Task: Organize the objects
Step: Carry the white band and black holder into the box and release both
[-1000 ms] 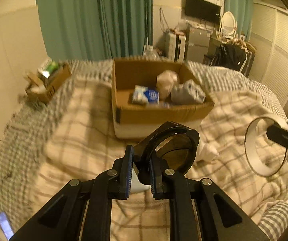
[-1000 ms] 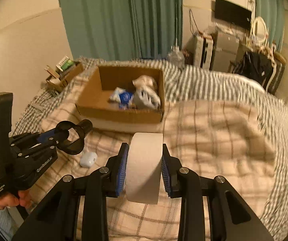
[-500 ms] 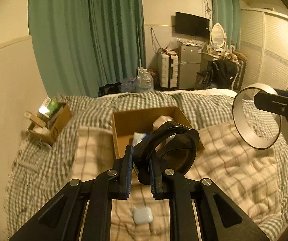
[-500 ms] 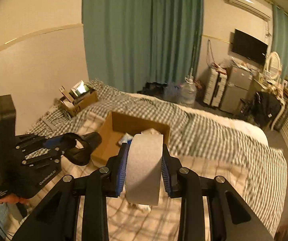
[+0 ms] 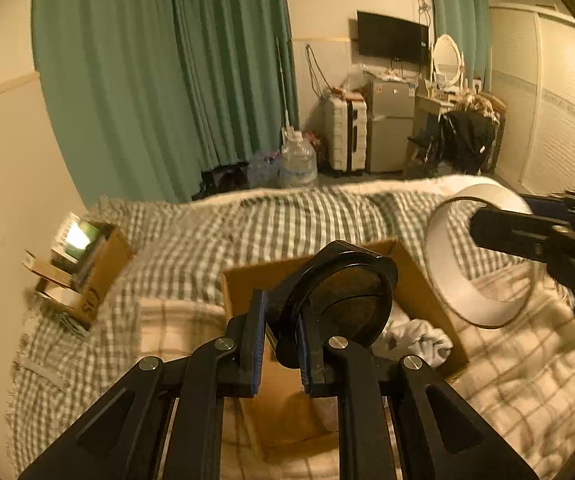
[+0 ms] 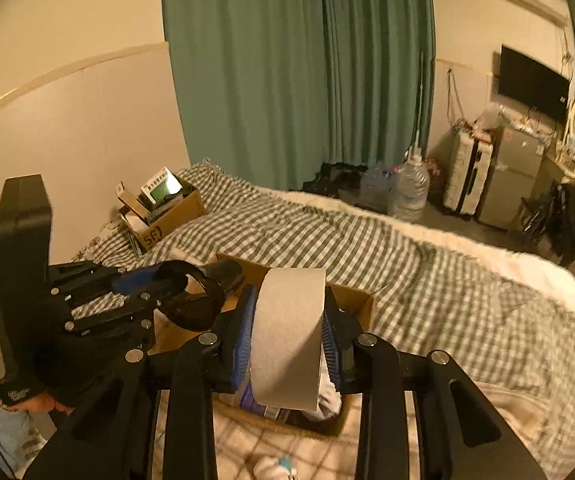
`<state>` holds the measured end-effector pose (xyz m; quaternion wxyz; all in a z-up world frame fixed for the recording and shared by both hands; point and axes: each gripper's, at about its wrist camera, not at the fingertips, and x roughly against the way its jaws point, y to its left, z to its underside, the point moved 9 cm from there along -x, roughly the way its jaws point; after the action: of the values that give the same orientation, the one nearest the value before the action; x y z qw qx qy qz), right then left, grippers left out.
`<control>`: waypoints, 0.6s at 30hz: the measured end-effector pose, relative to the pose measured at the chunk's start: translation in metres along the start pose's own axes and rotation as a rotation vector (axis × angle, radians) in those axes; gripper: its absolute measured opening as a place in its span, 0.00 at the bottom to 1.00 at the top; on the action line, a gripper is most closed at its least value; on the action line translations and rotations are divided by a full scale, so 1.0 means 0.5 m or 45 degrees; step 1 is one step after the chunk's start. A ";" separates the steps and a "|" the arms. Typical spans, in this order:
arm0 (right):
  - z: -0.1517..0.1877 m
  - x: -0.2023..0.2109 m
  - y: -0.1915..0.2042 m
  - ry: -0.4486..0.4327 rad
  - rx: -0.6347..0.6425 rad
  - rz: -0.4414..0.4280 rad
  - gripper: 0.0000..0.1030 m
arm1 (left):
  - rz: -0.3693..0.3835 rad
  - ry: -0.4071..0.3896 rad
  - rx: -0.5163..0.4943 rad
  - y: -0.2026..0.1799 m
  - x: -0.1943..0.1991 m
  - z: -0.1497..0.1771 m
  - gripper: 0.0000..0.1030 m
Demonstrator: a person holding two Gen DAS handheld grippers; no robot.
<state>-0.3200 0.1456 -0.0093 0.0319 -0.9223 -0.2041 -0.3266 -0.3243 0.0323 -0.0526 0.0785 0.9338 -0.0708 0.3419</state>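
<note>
We grip a black round lid (image 5: 341,300) in the left gripper (image 5: 281,340) and a tape roll (image 6: 287,336) in the right gripper (image 6: 287,340), both above the cardboard box (image 5: 419,280) on the bed (image 6: 427,264). Risk: grippers collide, or a release misses the box.

A black ring-shaped lens piece (image 5: 339,300) stands on edge above the open cardboard box (image 5: 427,280) on the bed. A wide roll of pale tape (image 6: 289,336) stands upright over the same box, beside it.
</note>
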 end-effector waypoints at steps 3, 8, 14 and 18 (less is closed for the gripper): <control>0.027 -0.068 -0.017 0.041 -0.019 0.000 0.29 | 0.008 0.057 -0.006 -0.008 -0.058 0.028 0.14; 0.070 -0.142 -0.034 0.074 -0.047 -0.002 0.29 | 0.047 0.132 -0.022 -0.029 -0.118 0.069 0.14; 0.068 -0.128 -0.048 0.058 -0.077 0.017 0.66 | 0.070 0.223 -0.060 -0.048 -0.122 0.091 0.63; 0.055 -0.080 -0.051 0.079 -0.049 0.083 0.67 | 0.036 0.188 -0.077 -0.048 -0.078 0.080 0.85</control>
<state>-0.3420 0.1599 -0.0574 0.0312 -0.9184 -0.1664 -0.3576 -0.3239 0.0511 -0.1105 0.1067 0.9022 -0.0882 0.4085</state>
